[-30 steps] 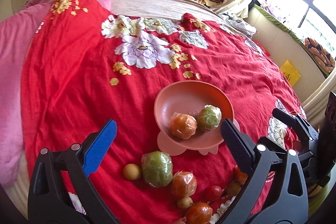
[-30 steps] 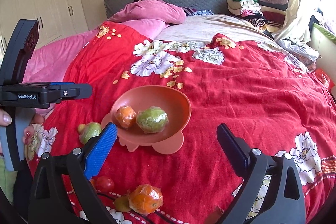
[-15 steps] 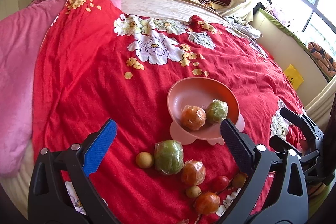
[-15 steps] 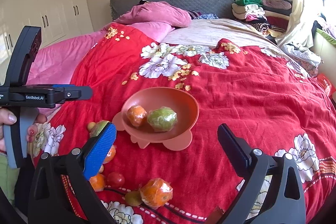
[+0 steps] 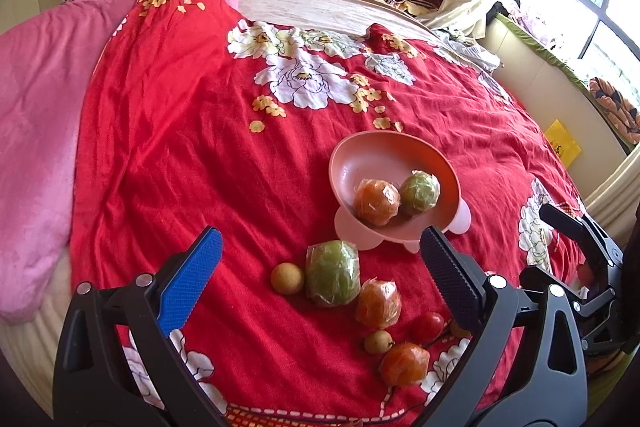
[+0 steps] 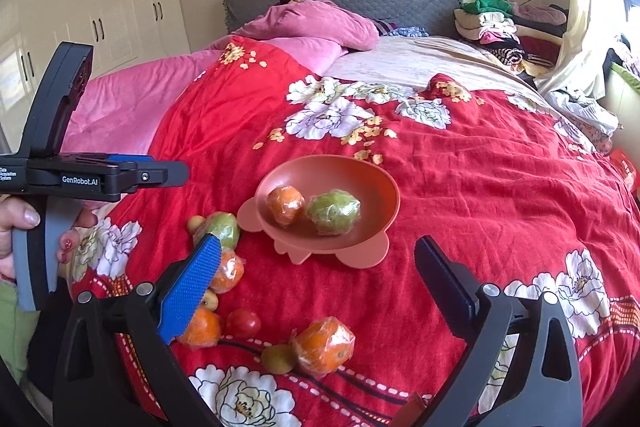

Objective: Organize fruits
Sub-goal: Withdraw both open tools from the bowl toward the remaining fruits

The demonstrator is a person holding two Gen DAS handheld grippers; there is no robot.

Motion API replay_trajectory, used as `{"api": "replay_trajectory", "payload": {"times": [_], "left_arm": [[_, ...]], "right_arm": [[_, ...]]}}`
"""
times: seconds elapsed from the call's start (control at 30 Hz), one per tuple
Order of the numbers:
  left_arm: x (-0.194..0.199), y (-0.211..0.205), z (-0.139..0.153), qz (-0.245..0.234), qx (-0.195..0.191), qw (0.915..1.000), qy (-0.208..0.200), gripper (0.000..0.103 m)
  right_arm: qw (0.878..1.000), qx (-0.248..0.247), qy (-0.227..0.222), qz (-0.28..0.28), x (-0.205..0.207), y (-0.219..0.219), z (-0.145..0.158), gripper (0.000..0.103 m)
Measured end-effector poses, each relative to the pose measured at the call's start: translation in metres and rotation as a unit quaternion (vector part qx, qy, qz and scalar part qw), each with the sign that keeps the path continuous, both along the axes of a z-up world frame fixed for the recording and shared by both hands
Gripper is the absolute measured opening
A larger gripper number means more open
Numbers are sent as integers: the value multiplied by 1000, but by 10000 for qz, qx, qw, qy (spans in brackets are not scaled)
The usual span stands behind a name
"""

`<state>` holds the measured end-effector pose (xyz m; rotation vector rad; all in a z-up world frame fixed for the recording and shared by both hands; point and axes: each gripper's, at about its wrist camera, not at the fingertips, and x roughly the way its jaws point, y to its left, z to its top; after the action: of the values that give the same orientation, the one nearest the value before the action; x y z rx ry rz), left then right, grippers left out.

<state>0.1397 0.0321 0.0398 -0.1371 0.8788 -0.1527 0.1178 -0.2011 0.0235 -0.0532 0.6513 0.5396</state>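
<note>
A pink bowl (image 5: pixel 362 163) (image 6: pixel 376 179) sits on the red flowered bedspread and holds a wrapped orange (image 5: pixel 376 202) (image 6: pixel 285 205) and a wrapped green fruit (image 5: pixel 420 189) (image 6: pixel 333 211). Loose fruit lies in front of it: a wrapped green fruit (image 5: pixel 333 273) (image 6: pixel 222 227), a small yellow fruit (image 5: pixel 287 278), wrapped oranges (image 5: pixel 378 303) (image 5: pixel 404 363) (image 6: pixel 324 345), a red tomato (image 5: pixel 428 325) (image 6: pixel 243 323). My left gripper (image 5: pixel 320 283) hovers open over the loose pile, empty. My right gripper (image 6: pixel 316 283) is open and empty above the bowl's near edge.
A pink quilt (image 5: pixel 36 99) lies along the left of the bed and a pink pillow (image 6: pixel 316 23) by the grey headboard. Folded clothes (image 6: pixel 496 23) are stacked at the far right corner. A hand (image 6: pixel 16 223) holds the left gripper's handle.
Both grippers have pulled back toward the foot of the bed, so the bowl looks smaller and more loose fruit shows. Both stay open; no fruit has moved.
</note>
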Motion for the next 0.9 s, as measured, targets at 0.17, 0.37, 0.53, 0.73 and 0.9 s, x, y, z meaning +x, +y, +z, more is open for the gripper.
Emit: {"api": "replay_trajectory", "payload": {"times": [0.17, 0.37, 0.53, 0.73, 0.9], "left_arm": [[-5, 2, -3, 20, 16, 10000, 45, 93], [-13, 3, -9, 25, 45, 9999, 121, 93], [-19, 4, -14, 21, 77, 9998, 190, 93], [-26, 5, -21, 4, 222, 9994, 280, 93], [-31, 6, -28, -33, 242, 9991, 359, 93]], "right_arm": [[10000, -36, 25, 80, -6, 4, -2, 97], [9997, -97, 57, 223, -15, 13, -5, 97], [9994, -130, 77, 326, -20, 19, -8, 97], [9989, -167, 117, 420, -27, 24, -11, 97], [9983, -211, 152, 528, -32, 31, -15, 97]]}}
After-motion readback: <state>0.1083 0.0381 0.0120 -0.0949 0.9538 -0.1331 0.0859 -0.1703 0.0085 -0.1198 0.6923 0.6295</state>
